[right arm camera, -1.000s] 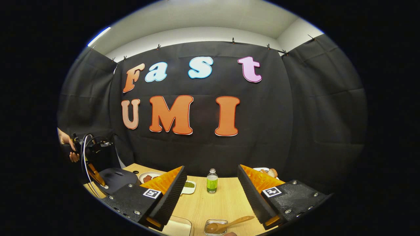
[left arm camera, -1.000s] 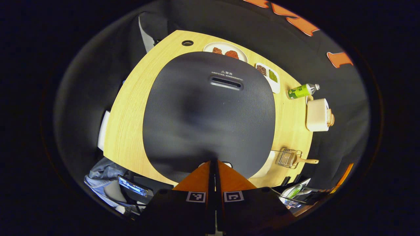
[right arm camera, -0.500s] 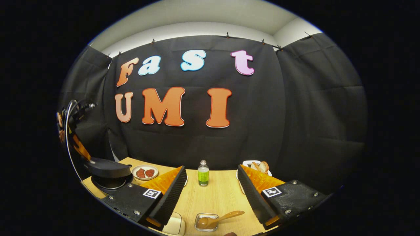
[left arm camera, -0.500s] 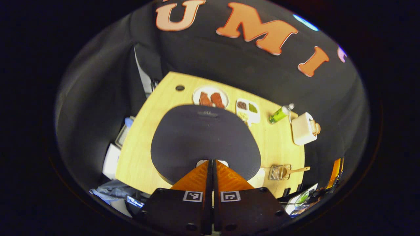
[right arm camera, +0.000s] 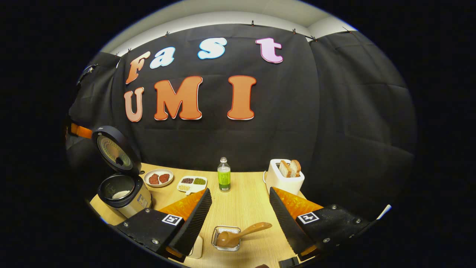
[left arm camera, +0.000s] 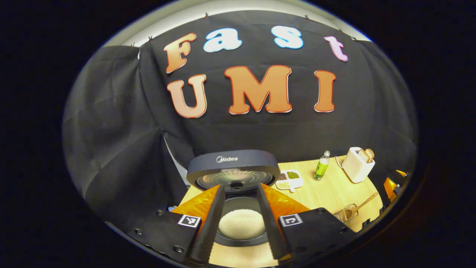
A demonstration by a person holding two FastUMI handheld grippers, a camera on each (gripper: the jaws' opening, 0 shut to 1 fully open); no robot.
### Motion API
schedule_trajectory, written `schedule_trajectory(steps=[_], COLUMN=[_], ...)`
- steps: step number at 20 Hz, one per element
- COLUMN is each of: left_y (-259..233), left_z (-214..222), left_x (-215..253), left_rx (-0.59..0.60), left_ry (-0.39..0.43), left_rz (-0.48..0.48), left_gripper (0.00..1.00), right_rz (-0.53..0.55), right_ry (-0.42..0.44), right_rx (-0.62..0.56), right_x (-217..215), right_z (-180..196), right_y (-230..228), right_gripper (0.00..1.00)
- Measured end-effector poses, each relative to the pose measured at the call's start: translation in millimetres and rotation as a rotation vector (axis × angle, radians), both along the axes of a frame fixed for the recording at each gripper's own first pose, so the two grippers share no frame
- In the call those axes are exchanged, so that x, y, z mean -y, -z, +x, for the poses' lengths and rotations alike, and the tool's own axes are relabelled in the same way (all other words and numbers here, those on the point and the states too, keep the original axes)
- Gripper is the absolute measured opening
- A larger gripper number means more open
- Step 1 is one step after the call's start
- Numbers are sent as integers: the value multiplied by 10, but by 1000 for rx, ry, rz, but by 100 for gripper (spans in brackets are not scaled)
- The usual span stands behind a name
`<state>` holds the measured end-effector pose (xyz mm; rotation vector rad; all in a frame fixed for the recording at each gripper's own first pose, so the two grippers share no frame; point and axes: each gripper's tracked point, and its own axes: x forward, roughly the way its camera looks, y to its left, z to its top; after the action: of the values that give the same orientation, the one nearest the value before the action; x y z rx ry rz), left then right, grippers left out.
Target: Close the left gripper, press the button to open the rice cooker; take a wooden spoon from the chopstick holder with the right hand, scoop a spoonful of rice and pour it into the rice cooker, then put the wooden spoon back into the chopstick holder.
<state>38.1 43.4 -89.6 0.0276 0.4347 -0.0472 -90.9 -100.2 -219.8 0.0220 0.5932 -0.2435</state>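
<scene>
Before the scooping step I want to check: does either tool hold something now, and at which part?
Nothing is held. The right tool stands open above the wooden spoon; the left tool is open too.

Your left gripper view sits close over the open rice cooker (left arm camera: pixel 238 193), looking forward and slightly down across the wooden table (left arm camera: pixel 327 193) toward the back wall; your right gripper view looks level from the table's near edge, farther back, the chopstick holder (right arm camera: pixel 227 238) just ahead; both share the cooker, green bottle (right arm camera: pixel 224 179), toaster (right arm camera: pixel 284 178).
</scene>
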Motion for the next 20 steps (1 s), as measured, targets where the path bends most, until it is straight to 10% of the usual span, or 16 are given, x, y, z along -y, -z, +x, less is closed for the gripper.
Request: schedule_trajectory(steps=[12,20], left_y=[-389,-417], left_z=[-390,-646], left_x=[555,881], left_rx=[277,310], left_ry=[-20,-43], left_rz=[74,163], left_gripper=[80,97], right_rz=[219,374], right_ry=[135,164], right_rx=[-216,-314], right_x=[126,57], right_z=[-421,-398], right_y=[1139,1764], right_gripper=[96,78])
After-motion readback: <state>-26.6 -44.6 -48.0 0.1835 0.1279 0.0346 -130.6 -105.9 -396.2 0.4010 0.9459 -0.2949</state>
